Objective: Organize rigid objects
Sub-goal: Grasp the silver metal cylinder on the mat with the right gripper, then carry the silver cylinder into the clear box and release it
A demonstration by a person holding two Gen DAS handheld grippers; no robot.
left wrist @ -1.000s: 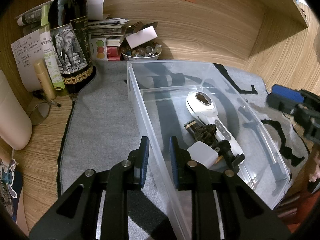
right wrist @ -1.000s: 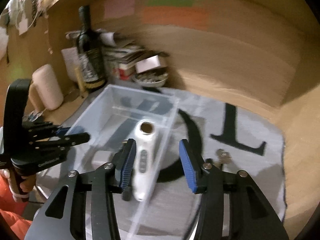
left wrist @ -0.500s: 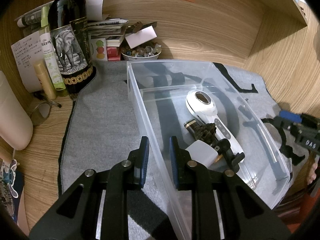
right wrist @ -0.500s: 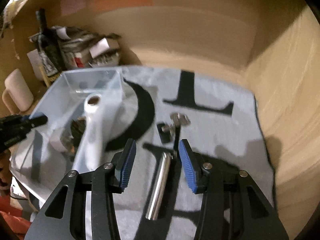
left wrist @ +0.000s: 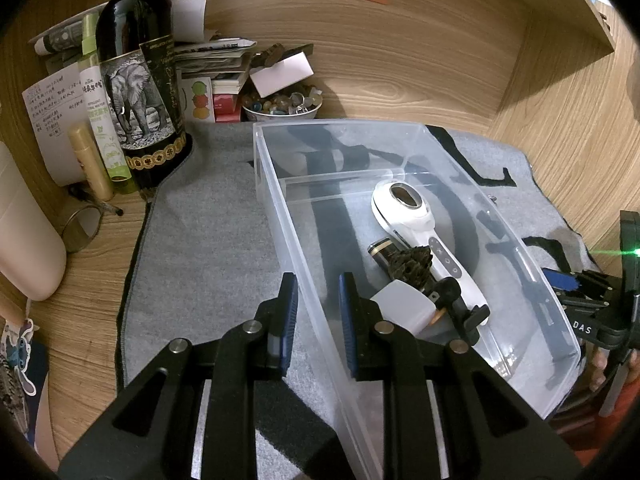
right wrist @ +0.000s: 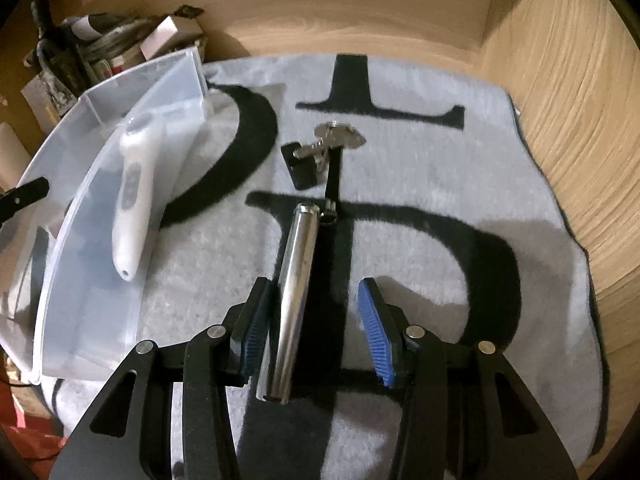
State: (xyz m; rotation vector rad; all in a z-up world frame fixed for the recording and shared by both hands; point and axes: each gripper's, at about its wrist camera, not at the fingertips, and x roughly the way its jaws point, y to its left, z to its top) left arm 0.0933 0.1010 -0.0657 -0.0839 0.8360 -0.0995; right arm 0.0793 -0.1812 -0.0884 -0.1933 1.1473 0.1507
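Note:
A clear plastic bin [left wrist: 276, 184] stands on a grey mat and holds a white handheld device [left wrist: 416, 224], a dark pinecone-like lump [left wrist: 414, 262], a white cap [left wrist: 404, 306] and a small black part. My left gripper [left wrist: 314, 316] straddles the bin's near left wall, jaws narrowly apart, holding nothing I can see. My right gripper [right wrist: 316, 328] is open, low over the mat, with a shiny metal cylinder [right wrist: 294, 292] lying between its fingers, close to the left pad. A bunch of keys with a black tag [right wrist: 320, 152] lies beyond it. The bin [right wrist: 100, 208] shows at left.
A dark wine bottle [left wrist: 138, 80], small tubes, papers, books and a bowl of trinkets [left wrist: 280, 106] crowd the back left corner. A pale cup [left wrist: 24, 236] stands at far left. Wooden walls close in behind and on the right [right wrist: 560, 120].
My right gripper swung from over the bin to the right part of the mat and came down around the metal cylinder. My left gripper stayed at the bin wall.

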